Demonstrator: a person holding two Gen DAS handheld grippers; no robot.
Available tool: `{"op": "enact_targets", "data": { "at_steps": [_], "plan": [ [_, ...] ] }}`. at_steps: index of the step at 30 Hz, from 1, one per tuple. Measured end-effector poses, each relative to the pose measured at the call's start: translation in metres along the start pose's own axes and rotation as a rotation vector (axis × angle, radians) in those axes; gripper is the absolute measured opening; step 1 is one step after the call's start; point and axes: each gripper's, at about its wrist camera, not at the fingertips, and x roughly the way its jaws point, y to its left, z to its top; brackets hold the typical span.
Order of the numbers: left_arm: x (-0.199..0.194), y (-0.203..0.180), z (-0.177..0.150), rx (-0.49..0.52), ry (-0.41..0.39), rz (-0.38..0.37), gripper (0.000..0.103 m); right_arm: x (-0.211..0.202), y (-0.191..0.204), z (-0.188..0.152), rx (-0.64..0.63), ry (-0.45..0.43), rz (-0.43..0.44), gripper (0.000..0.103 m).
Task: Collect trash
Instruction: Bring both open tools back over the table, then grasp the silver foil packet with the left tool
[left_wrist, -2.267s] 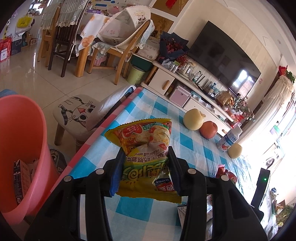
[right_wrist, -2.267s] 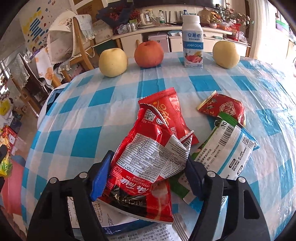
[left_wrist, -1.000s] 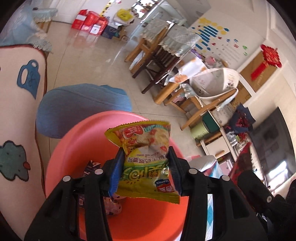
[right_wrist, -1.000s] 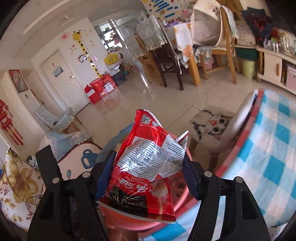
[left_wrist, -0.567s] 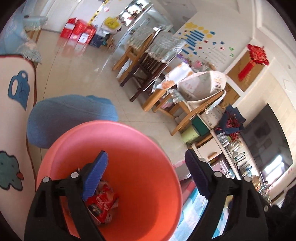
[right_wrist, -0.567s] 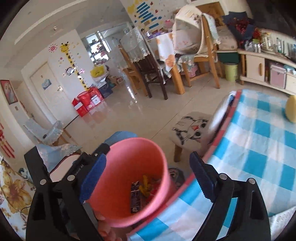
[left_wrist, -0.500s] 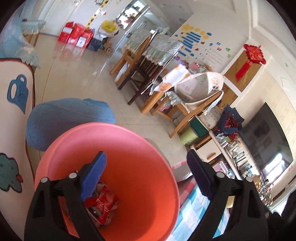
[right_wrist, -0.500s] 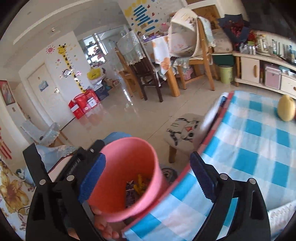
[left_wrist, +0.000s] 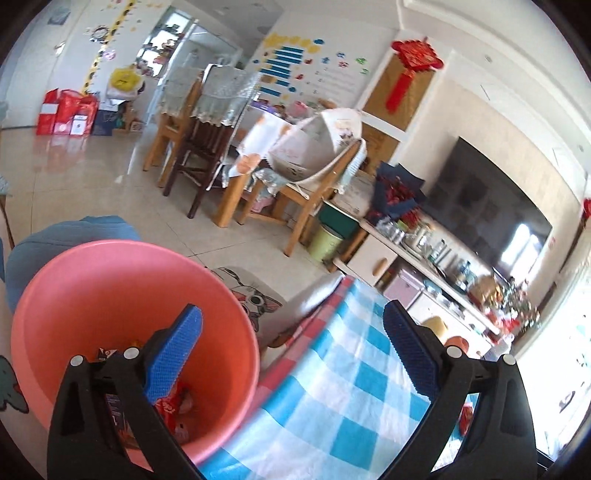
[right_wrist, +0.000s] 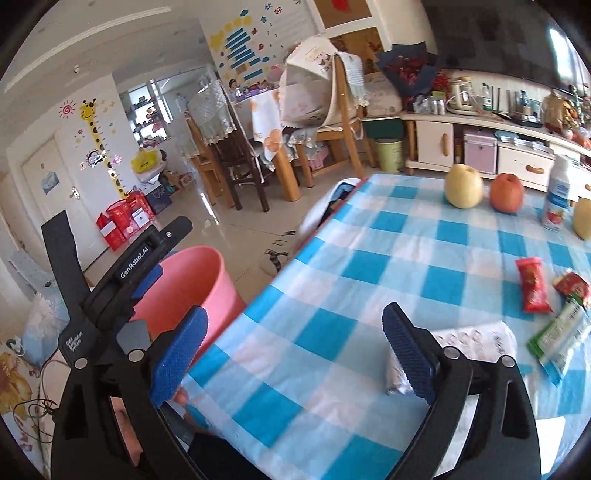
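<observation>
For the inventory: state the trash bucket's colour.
Pink bucket, clearest in the left wrist view.

checked table (right_wrist: 369, 266), fruit (right_wrist: 463, 185), bottle (right_wrist: 556, 201), wrappers (right_wrist: 532, 284)

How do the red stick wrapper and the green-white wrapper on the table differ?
The red wrapper is narrower and shorter; the green-white wrapper is wider and longer. The red one is plain red foil; the green-white one shows a barcode. The red one lies farther from the camera. Both lie flat on the checked tablecloth.
</observation>
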Motion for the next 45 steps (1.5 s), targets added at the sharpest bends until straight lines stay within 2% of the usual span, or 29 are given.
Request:
{"op": "enact_targets", "data": {
  "at_steps": [8,17,27,33,45],
  "plan": [
    [-0.028,-0.042,-0.021,0.126,0.038,-0.047,0.099,-0.041,-0.033,-0.019,0.045,-0.033,-0.053,0.096],
    [-0.067,-0.088,-0.049,0.29,0.043,-0.128,0.099,-0.077,-0.069,-0.029,0.094,-0.07,-0.086,0.097],
    [-0.086,-0.135,-0.08,0.422,0.084,-0.201,0.099,-0.112,-0.109,-0.035,0.113,-0.109,-0.13,0.097],
    [-0.092,-0.167,-0.108,0.525,0.133,-0.27,0.099,-0.129,-0.145,-0.038,0.16,-0.118,-0.149,0.097],
    [-0.094,-0.232,-0.171,0.728,0.295,-0.464,0.099,-0.153,-0.219,-0.044,0.246,-0.126,-0.196,0.097]
  ]
}}
